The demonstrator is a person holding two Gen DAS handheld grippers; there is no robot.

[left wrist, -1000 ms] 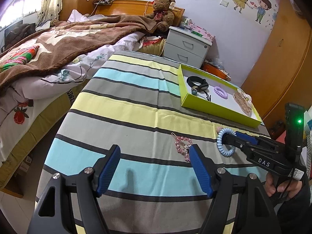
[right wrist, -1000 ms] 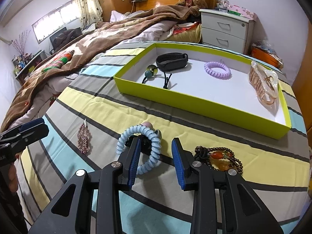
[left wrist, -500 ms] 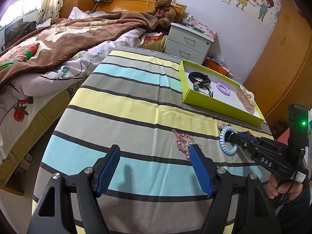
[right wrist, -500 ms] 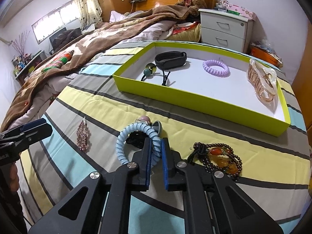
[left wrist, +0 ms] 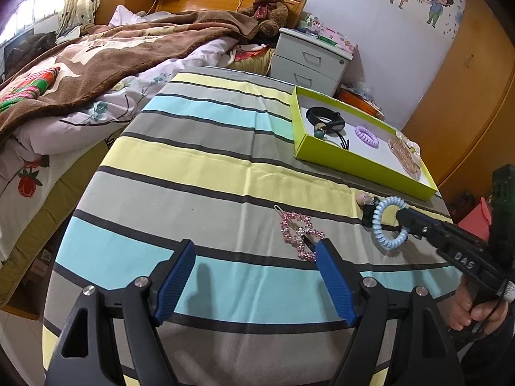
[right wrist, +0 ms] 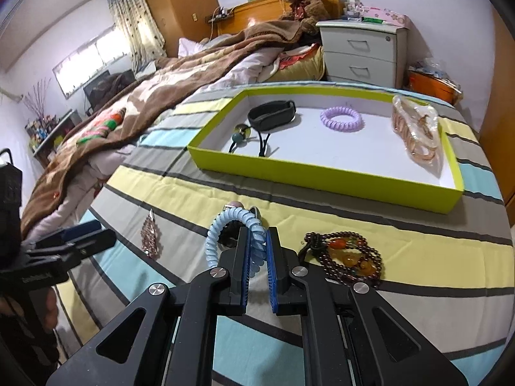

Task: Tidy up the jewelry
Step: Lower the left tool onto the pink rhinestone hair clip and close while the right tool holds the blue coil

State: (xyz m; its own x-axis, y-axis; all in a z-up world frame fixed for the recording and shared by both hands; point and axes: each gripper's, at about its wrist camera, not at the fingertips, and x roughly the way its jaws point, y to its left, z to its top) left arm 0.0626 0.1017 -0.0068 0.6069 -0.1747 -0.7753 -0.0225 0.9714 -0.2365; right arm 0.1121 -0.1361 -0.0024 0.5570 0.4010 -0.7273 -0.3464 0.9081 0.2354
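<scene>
My right gripper (right wrist: 257, 241) is shut on a light blue spiral hair tie (right wrist: 225, 225) and holds it lifted off the striped cloth; it shows in the left wrist view too (left wrist: 389, 222). Under it lies a black hair tie with a pink bead (right wrist: 236, 207). A dark bead bracelet (right wrist: 347, 255) lies to the right. A pink crystal hair clip (left wrist: 301, 234) lies by my open, empty left gripper (left wrist: 254, 257). The yellow-green tray (right wrist: 322, 177) holds a black band (right wrist: 272, 114), a purple spiral tie (right wrist: 341, 119) and a clear claw clip (right wrist: 415, 128).
The striped table (left wrist: 193, 167) stands beside a bed with a brown blanket (left wrist: 80, 64) on the left. A grey nightstand (left wrist: 309, 61) stands behind the table. A wooden wardrobe (left wrist: 466, 90) is at the right.
My right gripper closed on the light blue spiral tie and raised it off the cloth. The left gripper stayed open and drew back slightly.
</scene>
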